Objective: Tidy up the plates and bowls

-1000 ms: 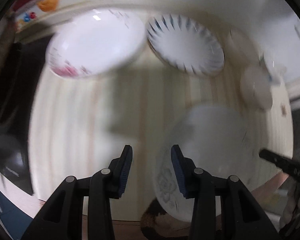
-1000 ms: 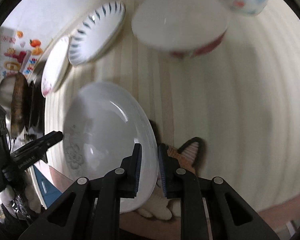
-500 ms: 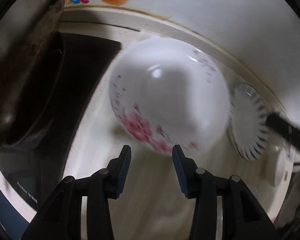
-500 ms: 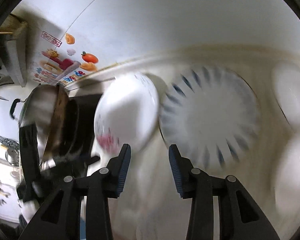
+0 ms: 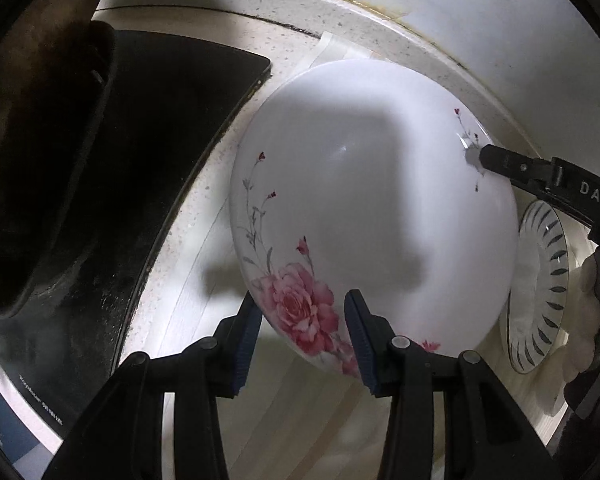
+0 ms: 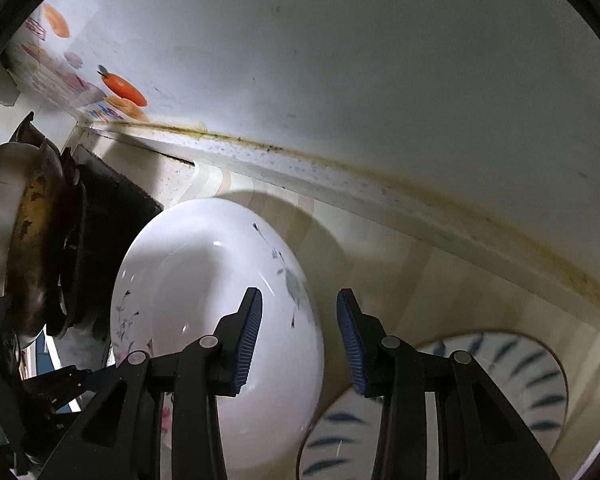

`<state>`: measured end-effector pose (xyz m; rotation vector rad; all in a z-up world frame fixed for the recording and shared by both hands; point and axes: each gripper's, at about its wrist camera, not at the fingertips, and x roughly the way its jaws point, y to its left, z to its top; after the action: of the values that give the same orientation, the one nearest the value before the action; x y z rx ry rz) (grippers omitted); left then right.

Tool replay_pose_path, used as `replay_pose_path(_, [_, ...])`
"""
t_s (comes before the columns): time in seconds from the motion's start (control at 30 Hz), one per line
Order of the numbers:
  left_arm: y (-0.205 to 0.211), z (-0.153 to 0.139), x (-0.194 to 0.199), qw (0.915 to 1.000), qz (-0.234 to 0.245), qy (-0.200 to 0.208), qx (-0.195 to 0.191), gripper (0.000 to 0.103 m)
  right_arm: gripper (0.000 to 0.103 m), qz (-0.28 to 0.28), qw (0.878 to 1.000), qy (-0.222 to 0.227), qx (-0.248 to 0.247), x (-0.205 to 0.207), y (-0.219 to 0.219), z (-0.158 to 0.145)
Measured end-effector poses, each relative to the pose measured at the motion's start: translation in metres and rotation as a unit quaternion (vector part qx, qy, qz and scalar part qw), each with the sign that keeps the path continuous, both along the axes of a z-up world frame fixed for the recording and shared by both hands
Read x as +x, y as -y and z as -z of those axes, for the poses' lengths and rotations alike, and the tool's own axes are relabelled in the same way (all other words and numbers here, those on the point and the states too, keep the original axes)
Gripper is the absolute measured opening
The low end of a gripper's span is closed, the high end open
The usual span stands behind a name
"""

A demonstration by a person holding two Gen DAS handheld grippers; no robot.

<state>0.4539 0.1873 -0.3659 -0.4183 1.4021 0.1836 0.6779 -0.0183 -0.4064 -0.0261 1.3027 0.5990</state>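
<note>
Striped counter (image 5: 204, 280), rose plate (image 5: 372, 208), tongs (image 5: 300, 340) apart

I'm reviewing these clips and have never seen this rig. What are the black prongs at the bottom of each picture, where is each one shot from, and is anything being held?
There is no robot here: a person holds a two-finger gripper in each hand, and each gripper carries a fisheye camera that looks along its own fingers. The black prongs with blue pads are those fingers.

One picture is from the left gripper, the other from the right gripper. Both are open and hold nothing.

Between them on the pale striped counter lies a white plate with a pink rose. The left gripper's fingers sit either side of its near rim; the right gripper reaches to its opposite rim.

Beside it lies a plate with dark blue rim strokes. To the left are a black stovetop and a worn metal pan. Stickers dot the white wall.
</note>
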Motion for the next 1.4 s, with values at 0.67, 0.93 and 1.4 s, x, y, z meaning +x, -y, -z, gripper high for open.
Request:
replay_pose_path(0.67, [0.003, -0.036, -0.021, 0.9987, 0.012, 0.046, 0.017, 0.035, 0.016, -0.022, 0.999, 0.023, 0.019, -0.015, 0.01, -0.001])
replay_pose_path(0.93, [0.016, -0.072, -0.039, 0.9967, 0.04, 0.07, 0.011, 0.035, 0.016, 0.006, 0.999, 0.025, 0.038, -0.048, 0.042, -0.03])
replay_pose_path(1.4, [0.083, -0.124, -0.094, 0.9878, 0.122, 0.097, -0.003, 0.035, 0.016, 0.074, 0.993, 0.046, 0.079, -0.165, 0.145, -0.104])
